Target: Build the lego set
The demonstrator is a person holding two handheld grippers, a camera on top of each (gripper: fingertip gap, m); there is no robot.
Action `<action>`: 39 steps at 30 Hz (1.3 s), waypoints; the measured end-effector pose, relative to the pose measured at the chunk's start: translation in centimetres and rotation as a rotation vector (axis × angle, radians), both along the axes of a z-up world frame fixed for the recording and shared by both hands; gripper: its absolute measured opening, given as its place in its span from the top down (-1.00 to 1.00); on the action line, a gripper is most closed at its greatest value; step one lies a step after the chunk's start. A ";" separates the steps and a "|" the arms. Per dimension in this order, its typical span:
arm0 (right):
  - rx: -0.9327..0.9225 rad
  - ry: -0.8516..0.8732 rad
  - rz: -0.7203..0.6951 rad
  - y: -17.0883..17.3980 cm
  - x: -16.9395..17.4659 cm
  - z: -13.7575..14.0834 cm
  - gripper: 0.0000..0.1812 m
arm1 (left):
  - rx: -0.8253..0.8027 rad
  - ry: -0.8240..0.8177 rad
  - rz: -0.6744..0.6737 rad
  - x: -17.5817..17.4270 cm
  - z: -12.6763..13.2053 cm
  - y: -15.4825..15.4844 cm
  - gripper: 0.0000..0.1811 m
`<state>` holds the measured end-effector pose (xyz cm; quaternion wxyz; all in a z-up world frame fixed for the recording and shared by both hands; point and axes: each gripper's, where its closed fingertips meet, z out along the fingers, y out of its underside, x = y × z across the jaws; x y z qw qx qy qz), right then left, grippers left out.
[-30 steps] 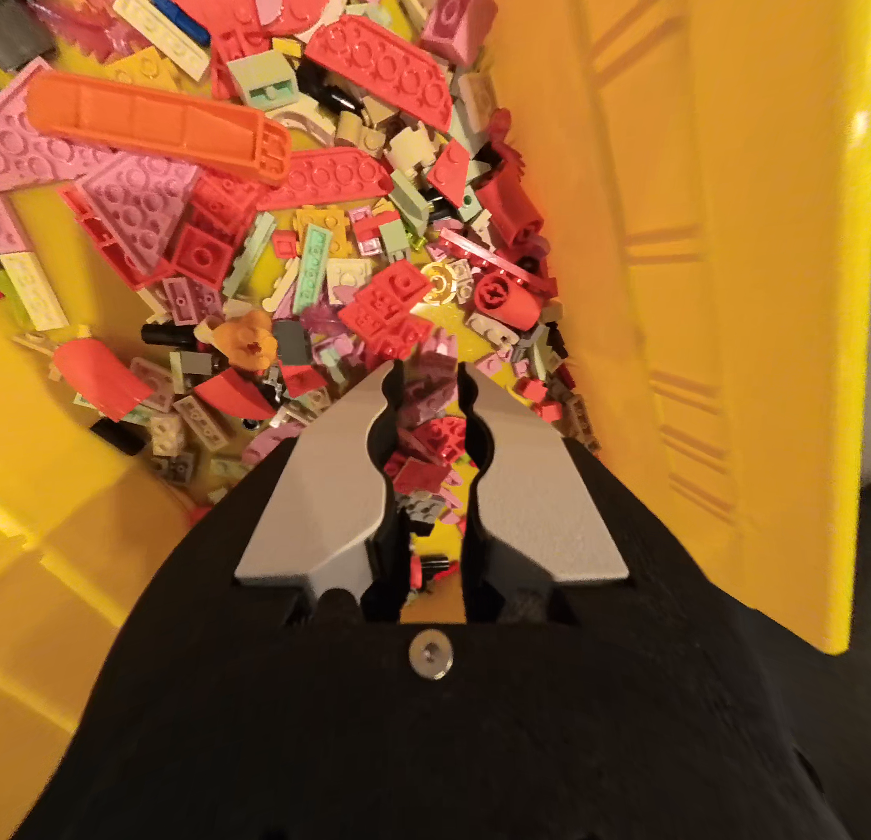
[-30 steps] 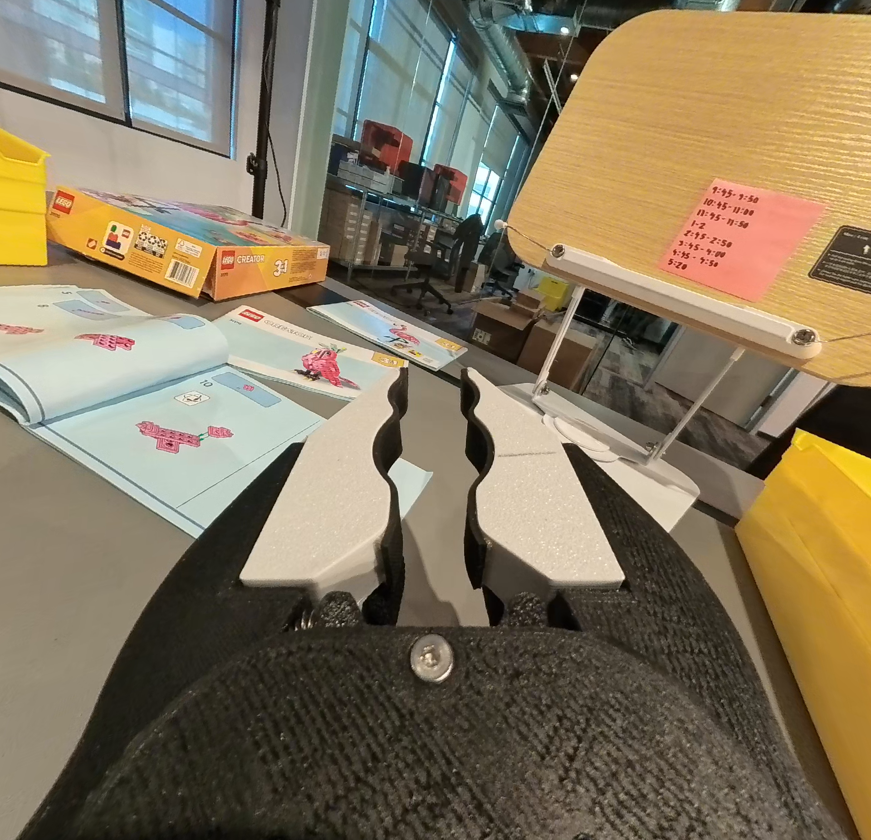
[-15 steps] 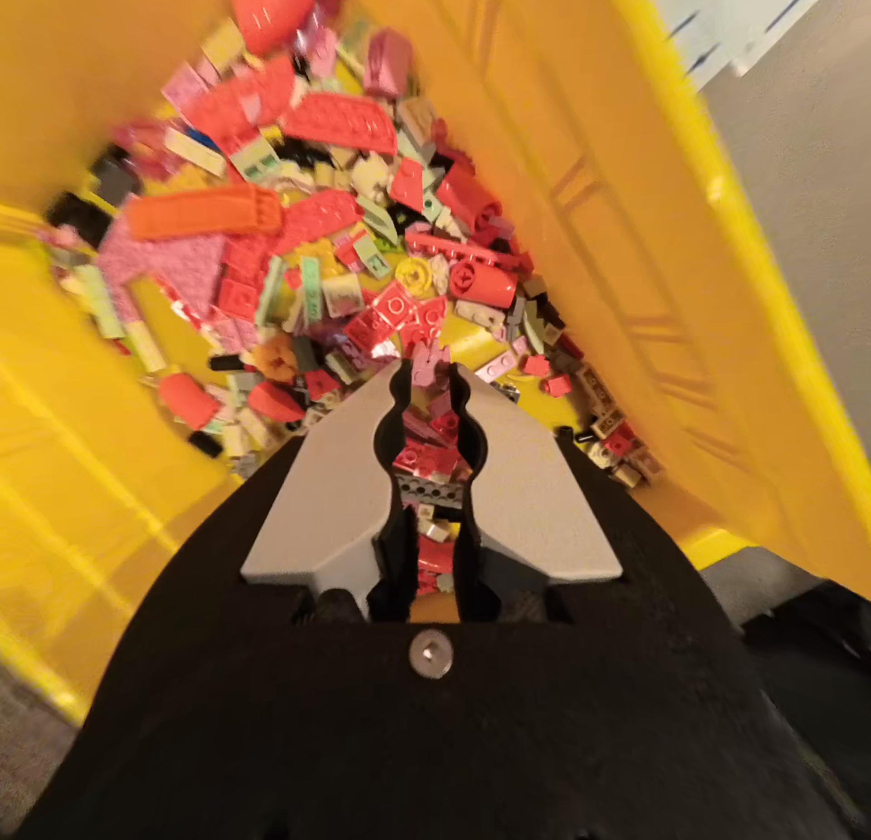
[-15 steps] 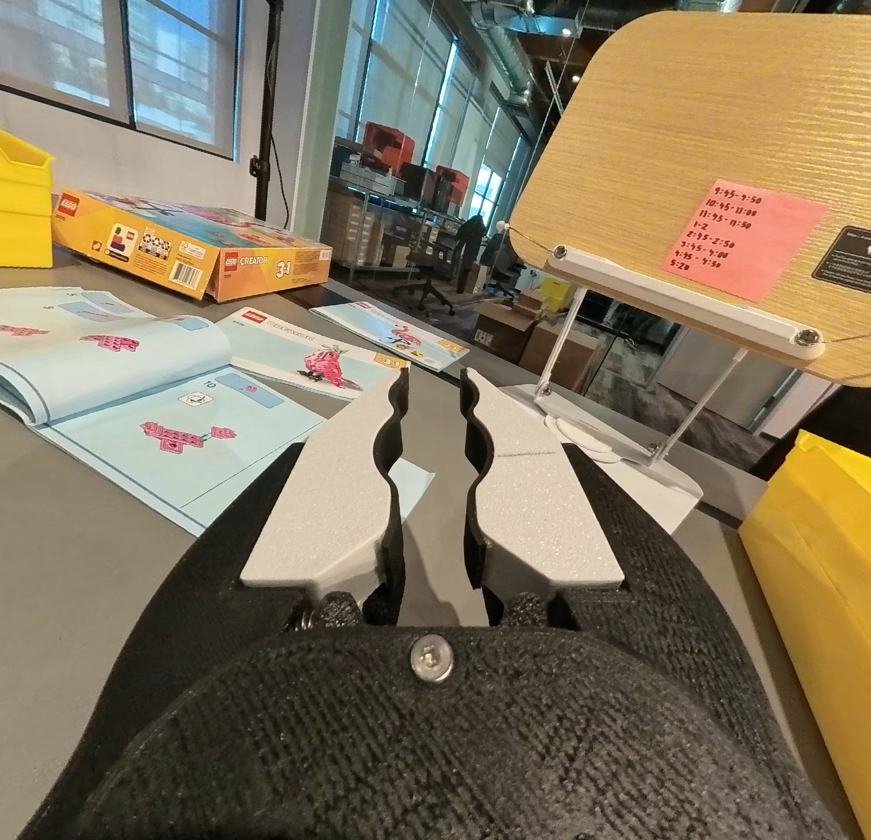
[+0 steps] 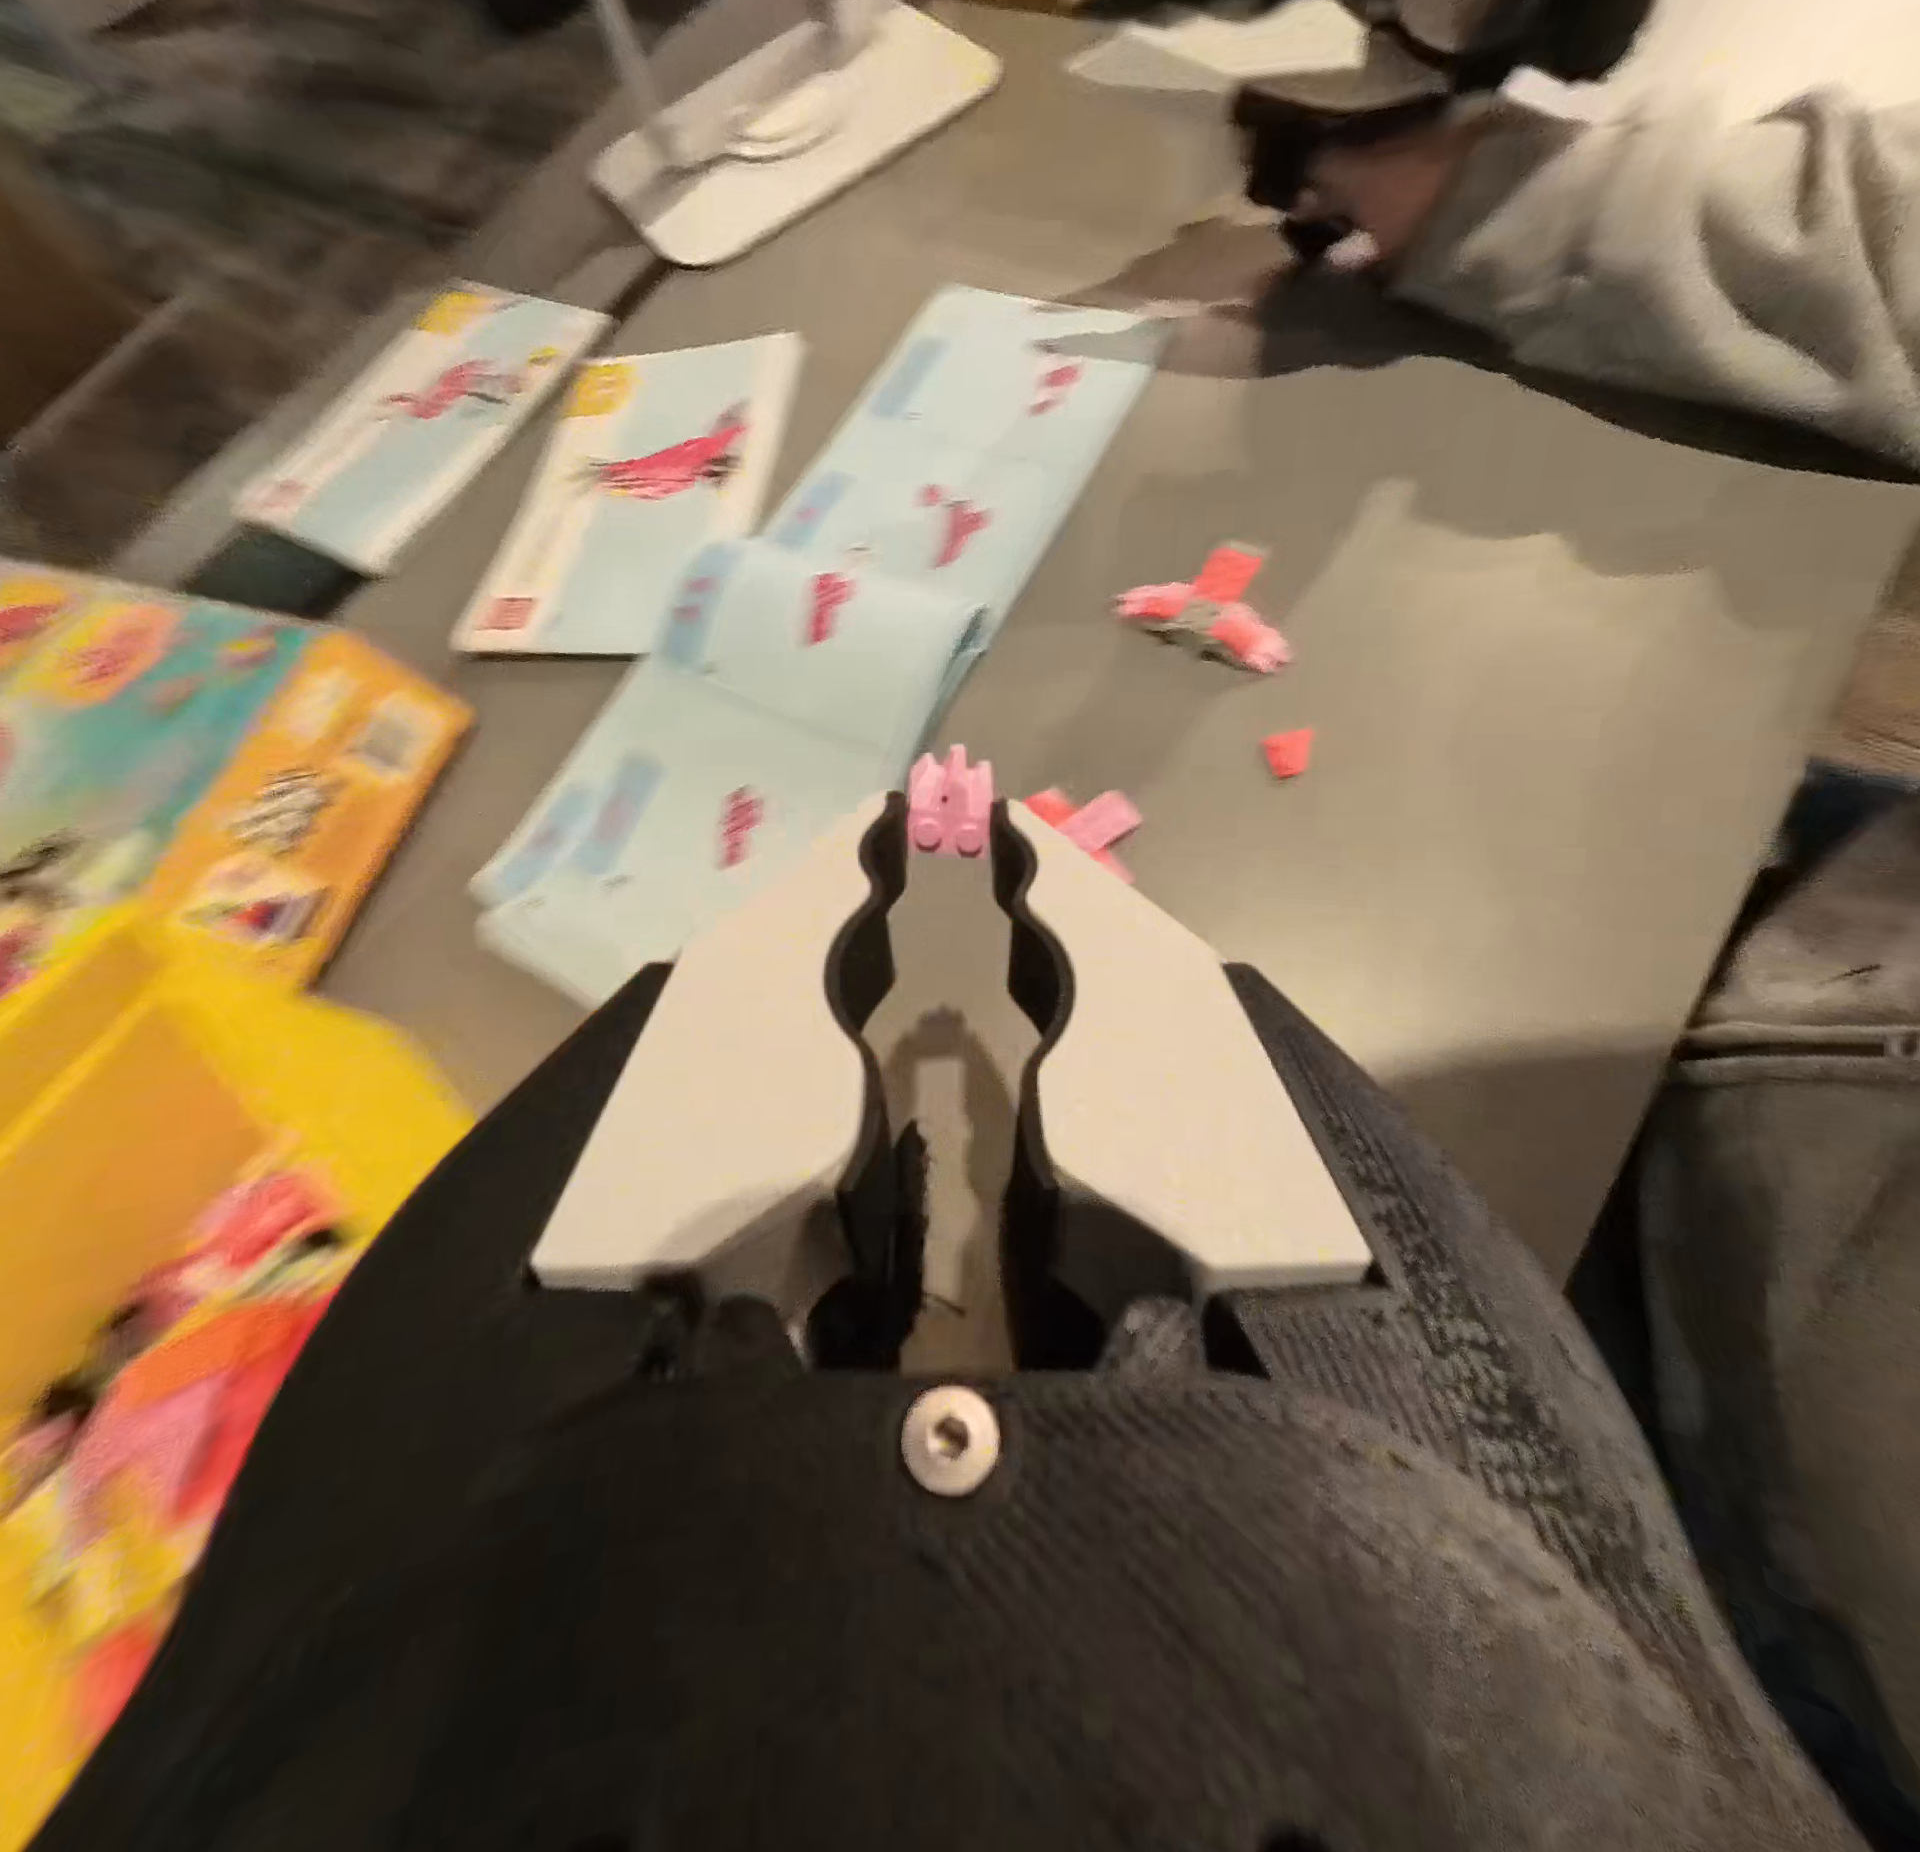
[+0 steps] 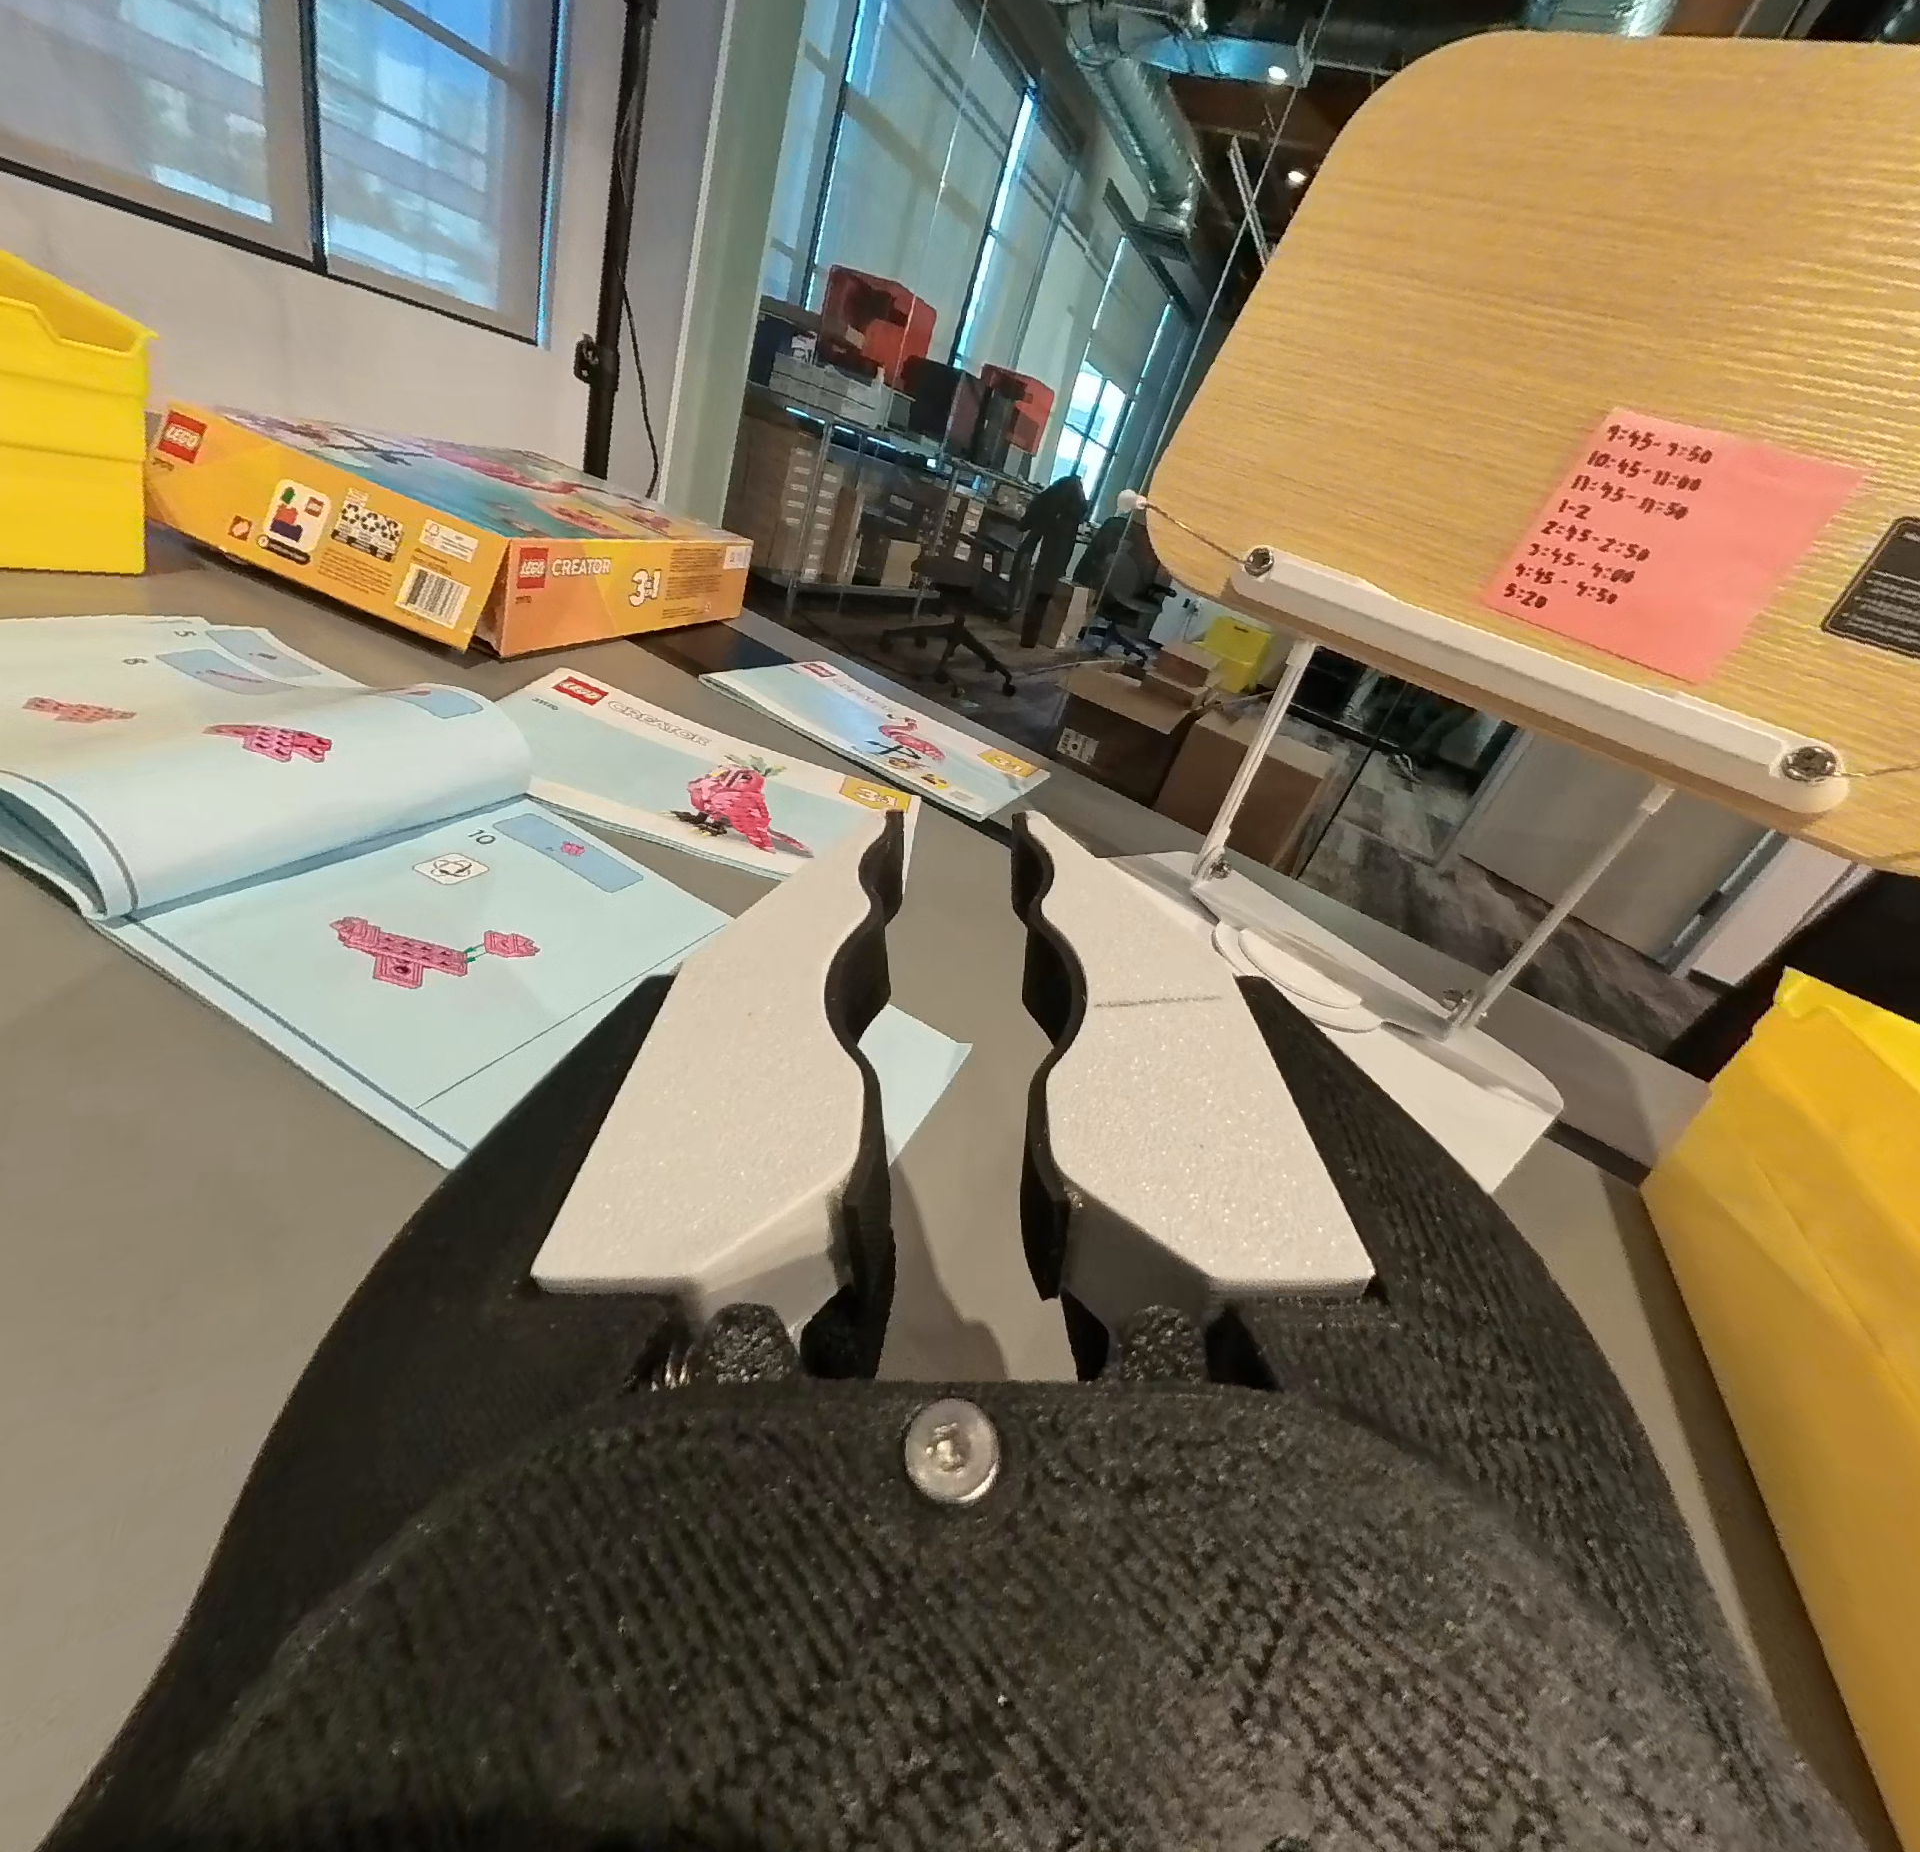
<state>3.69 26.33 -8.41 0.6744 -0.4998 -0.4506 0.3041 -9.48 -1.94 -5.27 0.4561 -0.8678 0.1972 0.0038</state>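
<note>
One small pink brick [image 5: 948,813] sits pinched in the left claw [image 5: 948,828]; carry it level toward the pink assembly [image 5: 1205,618], right claw [image 6: 954,846] spread.

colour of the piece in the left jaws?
Light pink lego piece, pinched at the tips of the left gripper. Clearest in the left wrist view.
</note>
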 end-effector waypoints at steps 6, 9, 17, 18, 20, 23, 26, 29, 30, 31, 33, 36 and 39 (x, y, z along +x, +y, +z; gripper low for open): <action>-0.029 0.021 0.016 0.3 0.2 0.0 0.80 | -0.180 -0.145 -0.117 5.3 -9.0 3.7 0.83; -0.041 0.033 0.022 0.4 0.1 0.1 0.80 | -0.205 -0.135 -0.112 5.5 -10.4 5.6 0.83; -0.043 0.036 0.031 0.2 -0.4 0.4 0.80 | -0.352 -0.073 -0.136 6.2 -13.3 7.6 0.83; -0.041 0.035 0.032 0.2 -0.5 0.4 0.80 | -0.366 -0.063 -0.138 6.2 -13.6 7.6 0.83; -0.038 0.032 0.035 0.2 -0.7 0.4 0.80 | -0.371 -0.068 -0.141 6.3 -13.8 7.7 0.83; -0.034 0.029 0.037 0.1 -0.8 0.4 0.80 | -0.385 -0.068 -0.149 6.4 -13.8 7.7 0.78; -0.031 0.028 0.038 0.0 -0.9 0.6 0.80 | -0.370 -0.086 -0.148 6.7 -13.5 7.8 0.55; -0.032 0.030 0.040 -0.1 -0.9 0.6 0.80 | -0.298 -0.128 -0.138 6.7 -12.1 7.6 0.40; -0.033 0.031 0.041 0.0 -0.9 0.6 0.80 | -0.271 -0.148 -0.130 6.5 -11.5 7.3 0.36; -0.033 0.031 0.041 0.0 -0.9 0.6 0.80 | -0.244 -0.168 -0.112 6.2 -10.9 6.9 0.31; -0.033 0.030 0.041 0.0 -0.9 0.6 0.80 | -0.205 -0.203 -0.068 5.5 -10.3 5.9 0.23; -0.030 0.027 0.041 0.0 -0.9 0.5 0.80 | -0.201 -0.198 0.016 4.2 -11.0 4.1 0.16; -0.024 0.022 0.037 0.0 -0.9 0.5 0.80 | -0.208 -0.200 0.063 3.6 -11.9 3.0 0.22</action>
